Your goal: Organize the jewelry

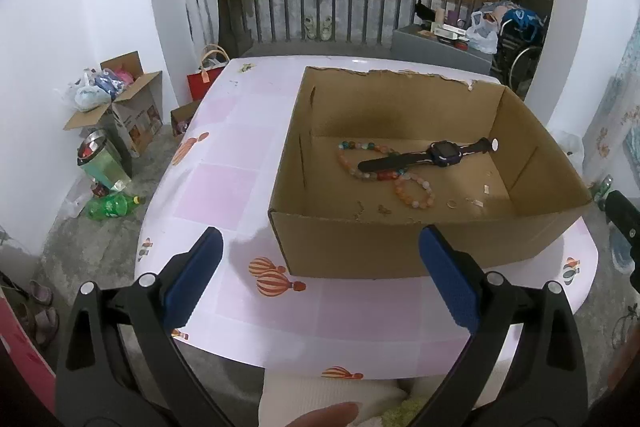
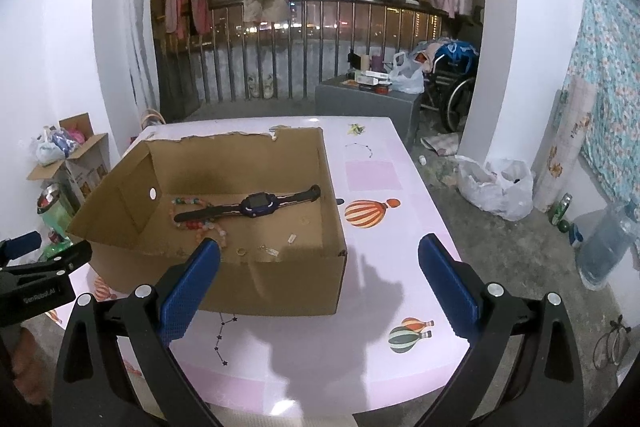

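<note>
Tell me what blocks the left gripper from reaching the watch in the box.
Only the cardboard box's near wall stands between the open left gripper and the watch. The box top is open, so coming in from above clears it. The watch strap lies across the bead bracelet, which touches it.

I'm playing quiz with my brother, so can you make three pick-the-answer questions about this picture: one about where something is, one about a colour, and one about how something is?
1. Where is the watch?
A. inside the cardboard box
B. on the floor
C. beside the box on the table

2. What colour are the fingers of the right gripper?
A. red
B. blue
C. yellow

3. How is the left gripper?
A. shut on the watch
B. shut on the bead bracelet
C. open and empty

Answers: 1 A, the watch lies on the box bottom, across the beads. 2 B, both pads are blue. 3 C, its fingers stand wide apart with nothing between.
</note>
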A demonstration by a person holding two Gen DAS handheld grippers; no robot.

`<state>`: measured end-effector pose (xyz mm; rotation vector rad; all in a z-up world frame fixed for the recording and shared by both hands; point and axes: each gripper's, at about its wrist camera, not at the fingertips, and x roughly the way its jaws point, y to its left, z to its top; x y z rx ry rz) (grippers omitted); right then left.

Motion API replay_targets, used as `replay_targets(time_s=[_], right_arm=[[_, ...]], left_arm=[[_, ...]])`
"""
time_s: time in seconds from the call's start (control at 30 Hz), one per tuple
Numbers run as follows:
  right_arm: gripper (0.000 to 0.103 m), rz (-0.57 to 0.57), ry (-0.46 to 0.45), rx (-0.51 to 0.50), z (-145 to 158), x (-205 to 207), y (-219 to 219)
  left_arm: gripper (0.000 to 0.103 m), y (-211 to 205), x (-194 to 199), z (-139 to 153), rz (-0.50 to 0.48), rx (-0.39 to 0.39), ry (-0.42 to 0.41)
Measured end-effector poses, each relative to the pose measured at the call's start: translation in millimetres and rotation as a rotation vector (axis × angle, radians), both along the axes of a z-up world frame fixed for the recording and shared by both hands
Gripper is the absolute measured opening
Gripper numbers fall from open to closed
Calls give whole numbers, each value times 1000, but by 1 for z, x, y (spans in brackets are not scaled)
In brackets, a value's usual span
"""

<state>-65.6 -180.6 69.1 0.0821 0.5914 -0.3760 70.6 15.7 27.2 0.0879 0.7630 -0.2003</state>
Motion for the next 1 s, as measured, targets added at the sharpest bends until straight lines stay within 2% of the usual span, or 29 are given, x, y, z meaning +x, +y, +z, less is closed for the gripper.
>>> replay_targets(time_s=[1.0], right_arm=[[97,-15,45,24,-9,7,-6]], left_arm=[[95,-3,4,-3,-8,9,3]])
